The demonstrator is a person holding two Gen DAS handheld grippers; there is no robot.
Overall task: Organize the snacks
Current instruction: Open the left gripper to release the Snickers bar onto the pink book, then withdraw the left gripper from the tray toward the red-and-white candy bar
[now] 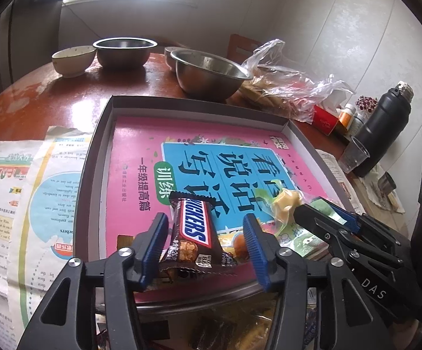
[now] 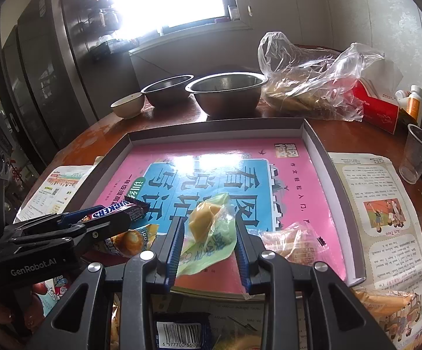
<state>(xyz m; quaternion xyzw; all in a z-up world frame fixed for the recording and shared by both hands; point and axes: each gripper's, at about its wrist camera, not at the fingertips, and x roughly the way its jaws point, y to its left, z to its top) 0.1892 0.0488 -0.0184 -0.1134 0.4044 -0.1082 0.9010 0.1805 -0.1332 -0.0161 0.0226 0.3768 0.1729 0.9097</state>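
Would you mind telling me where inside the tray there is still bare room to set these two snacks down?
The pink book cover lining the tray lies bare across its far half, up to the far wall, and along its far left edge. The near edge is crowded: Snickers bar, green-wrapped candy and other wrapped snacks.

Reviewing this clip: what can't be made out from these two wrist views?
- Snack pile at the bottom edge: right wrist view, cut off by the frame and covered by the right hand-held gripper.
- Food in the clear plastic bag: both views, crumpled film and glare hide it.
- Inside of the far steel bowl: left wrist view, too low an angle.
- Bottle labels: too small.
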